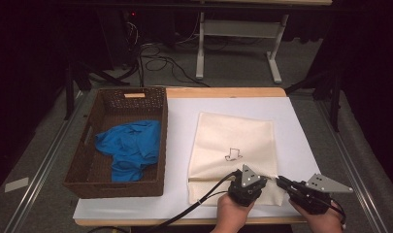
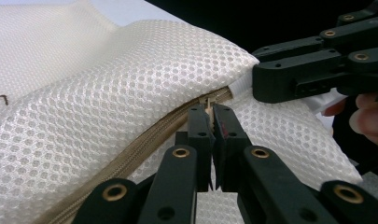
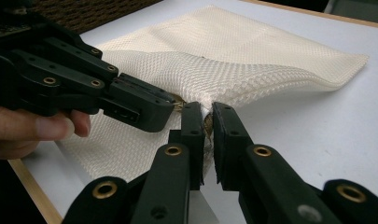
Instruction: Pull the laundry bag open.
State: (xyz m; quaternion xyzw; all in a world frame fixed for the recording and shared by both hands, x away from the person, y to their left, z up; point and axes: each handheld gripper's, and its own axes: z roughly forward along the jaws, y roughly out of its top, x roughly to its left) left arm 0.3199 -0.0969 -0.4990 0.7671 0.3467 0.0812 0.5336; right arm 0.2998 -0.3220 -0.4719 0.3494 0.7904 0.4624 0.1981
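— Between our left gripper [image 2: 210, 112]'s closed jaws, what do we hold?
— The tan zipper pull [image 2: 208, 101] of the cream mesh bag [image 2: 107, 98]; beside it, our right gripper [image 3: 204, 122] pinches the bag's edge.

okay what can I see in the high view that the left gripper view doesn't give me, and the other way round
High view alone: the brown woven basket holding a blue cloth, beside the cream mesh bag on a white sheet. Left gripper view alone: the left gripper shut on the zipper pull, close up, with the tan zipper. Both: the bag and the right gripper pinching its corner.
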